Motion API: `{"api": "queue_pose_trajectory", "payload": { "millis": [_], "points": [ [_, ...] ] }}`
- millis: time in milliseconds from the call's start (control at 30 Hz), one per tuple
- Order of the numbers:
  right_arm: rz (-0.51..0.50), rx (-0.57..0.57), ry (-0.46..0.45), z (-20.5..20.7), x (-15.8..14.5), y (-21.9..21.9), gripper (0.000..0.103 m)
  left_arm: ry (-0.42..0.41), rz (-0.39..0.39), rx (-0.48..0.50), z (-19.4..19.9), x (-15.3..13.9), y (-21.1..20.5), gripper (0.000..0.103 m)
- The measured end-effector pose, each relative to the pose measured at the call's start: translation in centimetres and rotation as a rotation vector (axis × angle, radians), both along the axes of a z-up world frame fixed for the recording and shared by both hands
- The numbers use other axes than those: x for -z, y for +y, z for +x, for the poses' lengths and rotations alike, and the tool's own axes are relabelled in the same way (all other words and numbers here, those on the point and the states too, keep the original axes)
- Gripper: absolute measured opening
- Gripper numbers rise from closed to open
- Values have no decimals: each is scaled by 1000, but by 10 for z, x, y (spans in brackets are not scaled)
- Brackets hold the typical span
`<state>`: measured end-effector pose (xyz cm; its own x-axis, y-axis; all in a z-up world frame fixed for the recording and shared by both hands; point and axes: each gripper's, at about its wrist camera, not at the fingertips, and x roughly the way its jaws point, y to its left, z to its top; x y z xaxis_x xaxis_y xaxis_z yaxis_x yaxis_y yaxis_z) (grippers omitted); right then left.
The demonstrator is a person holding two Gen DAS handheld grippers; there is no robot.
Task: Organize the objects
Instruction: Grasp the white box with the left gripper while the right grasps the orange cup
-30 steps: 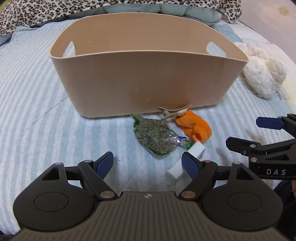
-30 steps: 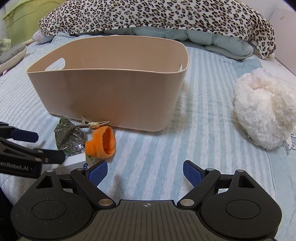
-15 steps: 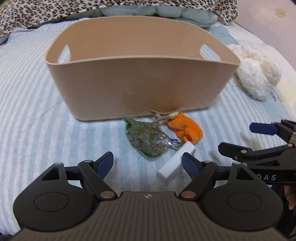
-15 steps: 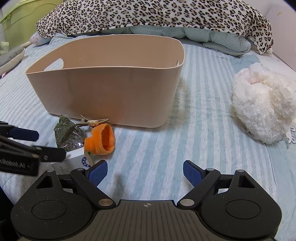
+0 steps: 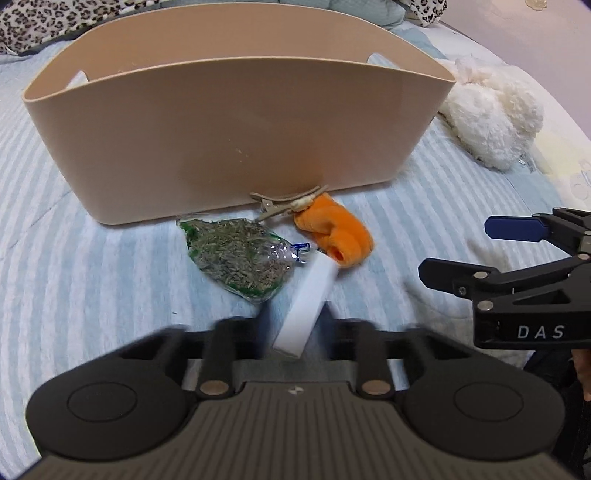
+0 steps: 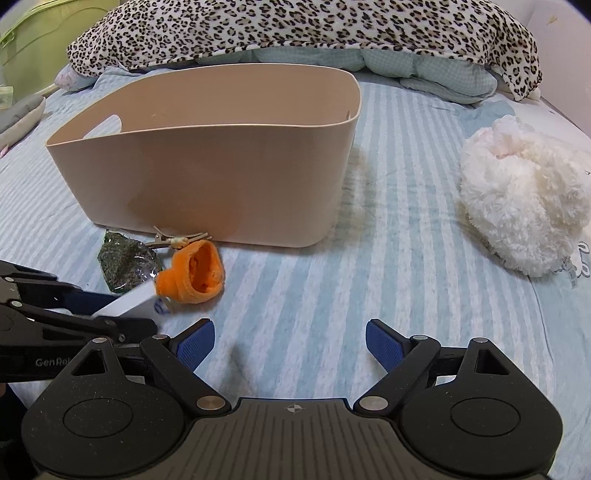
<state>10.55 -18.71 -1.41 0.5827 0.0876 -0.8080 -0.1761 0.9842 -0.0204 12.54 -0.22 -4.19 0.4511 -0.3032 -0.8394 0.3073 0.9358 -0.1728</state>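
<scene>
A beige plastic bin (image 5: pixel 236 147) stands on the striped bed; it also shows in the right wrist view (image 6: pixel 207 177). In front of it lie a clear bag of dried herbs (image 5: pixel 240 258), a beige hair clip (image 5: pixel 284 203), an orange sock (image 5: pixel 332 229) and a white box (image 5: pixel 306 306). My left gripper (image 5: pixel 295 332) is blurred, its fingers close on either side of the white box's near end. My right gripper (image 6: pixel 290 345) is open and empty above bare bedding, right of the orange sock (image 6: pixel 195 277).
A white fluffy plush (image 6: pixel 524 210) lies on the bed to the right. A leopard-print blanket (image 6: pixel 295 29) is piled behind the bin. The right gripper shows at the right edge of the left wrist view (image 5: pixel 517 266).
My left gripper moved forward to the white box and its fingers closed in around it. The right gripper stayed open and shifted little.
</scene>
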Motion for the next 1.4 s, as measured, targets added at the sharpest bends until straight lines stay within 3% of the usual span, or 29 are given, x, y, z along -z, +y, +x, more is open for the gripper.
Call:
{"api": "queue_pose_trajectory", "payload": {
  "millis": [433,567,867,967,1067,1133,1200,1400],
  "points": [
    [48,-62,8,2,2,15,90,33,64,-31,-13,-4,28,16],
    [25,-101,-1,7,3,33,90,27,57,-56,-10,-6,35,16],
    [84,-109,23,32,14,58,83,22,39,-72,-7,-9,45,16],
    [74,-115,49,39,24,66,75,37,30,-84,-4,-7,50,16],
    [82,-118,45,38,29,67,60,37,31,-81,-4,-7,48,16],
    [50,-120,40,35,28,67,33,31,35,-76,-4,-10,46,16],
    [33,-127,33,32,27,64,20,23,36,-74,-5,-13,45,16],
    [59,-120,43,22,17,50,14,-2,39,-75,-12,-23,44,16]
  ]
}}
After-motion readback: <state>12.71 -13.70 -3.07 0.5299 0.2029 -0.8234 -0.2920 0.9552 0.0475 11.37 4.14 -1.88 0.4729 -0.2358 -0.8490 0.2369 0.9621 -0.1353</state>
